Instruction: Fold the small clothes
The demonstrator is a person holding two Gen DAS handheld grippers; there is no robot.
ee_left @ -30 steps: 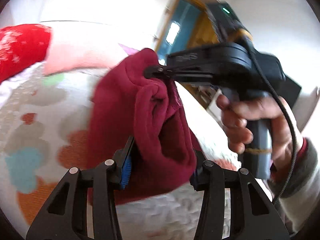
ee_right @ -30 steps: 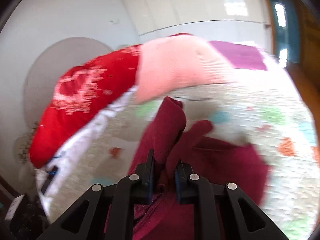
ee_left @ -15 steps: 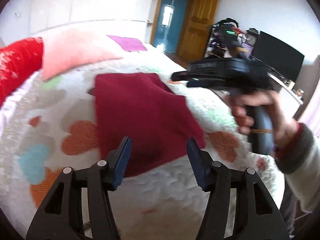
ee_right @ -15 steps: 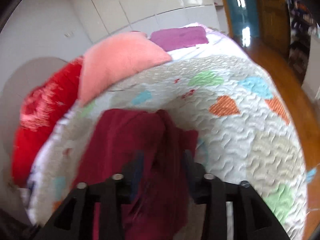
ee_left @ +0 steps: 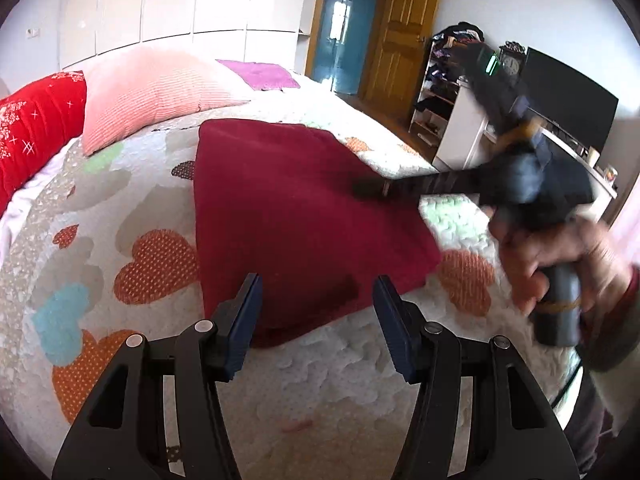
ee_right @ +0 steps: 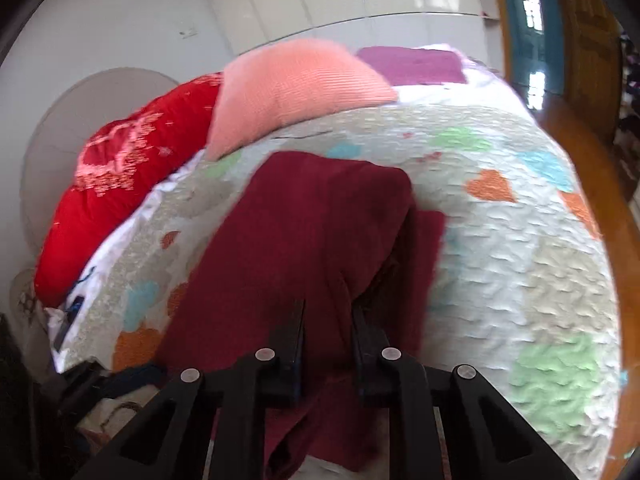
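A dark red garment (ee_left: 288,208) lies spread on the heart-patterned quilt (ee_left: 100,208). My left gripper (ee_left: 318,284) hovers open over its near edge, blue pads apart and nothing between them. My right gripper (ee_right: 327,312) is closing its jaws on a raised fold of the dark red garment (ee_right: 304,232), and the cloth fills the narrow gap between the pads. In the left wrist view the right gripper (ee_left: 360,190) is blurred, its tip low on the garment's right part, held by a person's hand (ee_left: 560,248).
A pink pillow (ee_left: 152,88), a red pillow (ee_left: 36,120) and a purple cloth (ee_left: 260,74) lie at the head of the bed. Right of the bed stand a white cabinet (ee_left: 460,132), a dark screen (ee_left: 568,96) and a wooden door (ee_left: 400,32).
The garment, bunched and lifted between both grippers a second ago, now lies flat on the quilt. My left gripper let go and opened. My right gripper came down onto the garment's right part.
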